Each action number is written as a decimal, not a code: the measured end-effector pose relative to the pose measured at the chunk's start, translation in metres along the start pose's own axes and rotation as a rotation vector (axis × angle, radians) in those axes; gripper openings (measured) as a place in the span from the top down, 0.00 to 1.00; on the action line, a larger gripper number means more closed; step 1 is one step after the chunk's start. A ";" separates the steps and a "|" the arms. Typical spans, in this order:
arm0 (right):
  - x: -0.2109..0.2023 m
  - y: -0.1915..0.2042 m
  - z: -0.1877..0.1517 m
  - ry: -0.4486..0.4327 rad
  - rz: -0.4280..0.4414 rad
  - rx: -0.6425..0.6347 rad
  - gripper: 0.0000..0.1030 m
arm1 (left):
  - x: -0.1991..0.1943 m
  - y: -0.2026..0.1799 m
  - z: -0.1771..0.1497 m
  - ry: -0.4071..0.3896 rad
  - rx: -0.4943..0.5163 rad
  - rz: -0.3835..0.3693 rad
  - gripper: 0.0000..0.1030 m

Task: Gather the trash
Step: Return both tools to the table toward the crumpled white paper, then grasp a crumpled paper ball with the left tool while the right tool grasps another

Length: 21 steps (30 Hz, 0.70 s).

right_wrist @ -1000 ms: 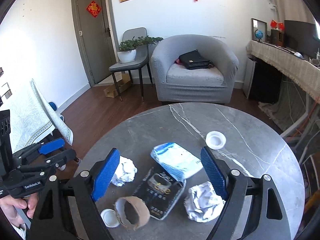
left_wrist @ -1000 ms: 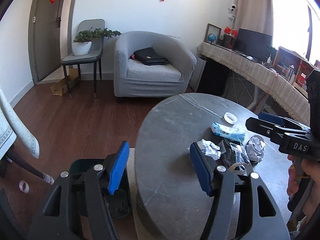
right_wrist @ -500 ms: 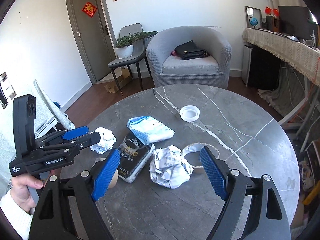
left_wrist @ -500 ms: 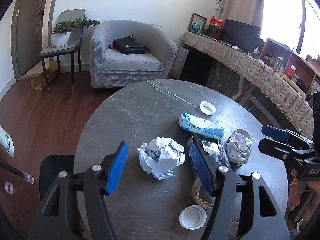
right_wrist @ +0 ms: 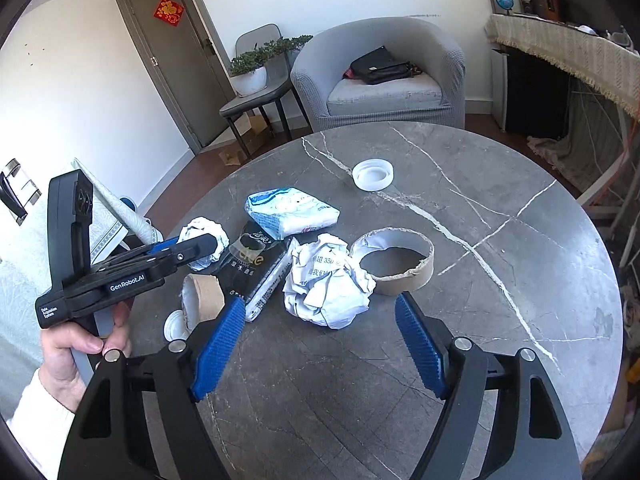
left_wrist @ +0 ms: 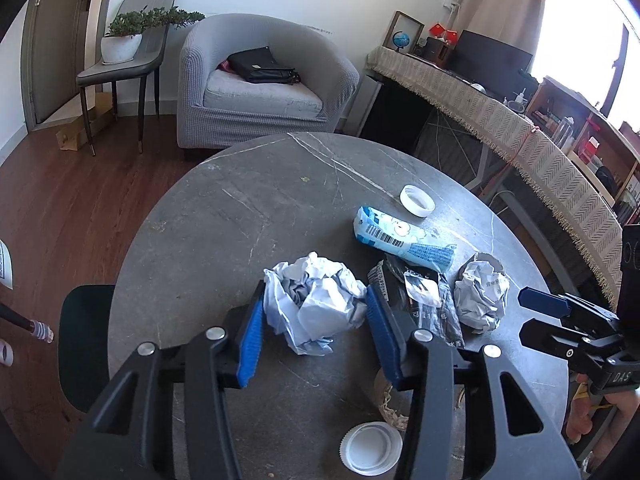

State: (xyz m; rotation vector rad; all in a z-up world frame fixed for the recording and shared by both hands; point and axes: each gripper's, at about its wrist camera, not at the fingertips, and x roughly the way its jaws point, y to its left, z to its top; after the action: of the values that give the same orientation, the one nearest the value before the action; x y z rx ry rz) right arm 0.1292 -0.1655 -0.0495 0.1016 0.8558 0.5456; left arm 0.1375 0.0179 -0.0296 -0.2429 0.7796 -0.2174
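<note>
Left wrist: paper wad (left_wrist: 316,300) between hand-held gripper (left_wrist: 314,328) fingers.

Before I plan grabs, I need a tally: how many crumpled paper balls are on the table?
2. One sits between the left tongs; the other lies ahead of the right tongs, beside the cardboard ring. None looks hidden.

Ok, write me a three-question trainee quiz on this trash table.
1. True or false: the left gripper has its fingers on either side of a crumpled paper ball.
2. What lies between the right gripper and the cardboard tape ring? A) blue tissue pack B) crumpled paper ball C) white lid
3. Fill in: the blue tissue pack overlaps the ____ tissue pack.

Key: 1 true; 2 B; 3 black.
</note>
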 end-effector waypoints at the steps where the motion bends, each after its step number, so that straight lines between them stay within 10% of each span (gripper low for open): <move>1: 0.001 0.001 0.000 0.004 0.000 -0.002 0.26 | -0.001 0.000 0.000 -0.003 -0.002 -0.004 0.51; 21: 0.040 0.006 0.012 0.067 -0.085 0.002 0.46 | -0.031 0.027 0.006 -0.059 -0.021 0.000 0.50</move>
State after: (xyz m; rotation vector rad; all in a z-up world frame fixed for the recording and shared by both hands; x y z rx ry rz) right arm 0.1572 -0.1388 -0.0674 0.0486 0.9217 0.4704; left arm 0.1232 0.0530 -0.0124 -0.2685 0.7238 -0.2012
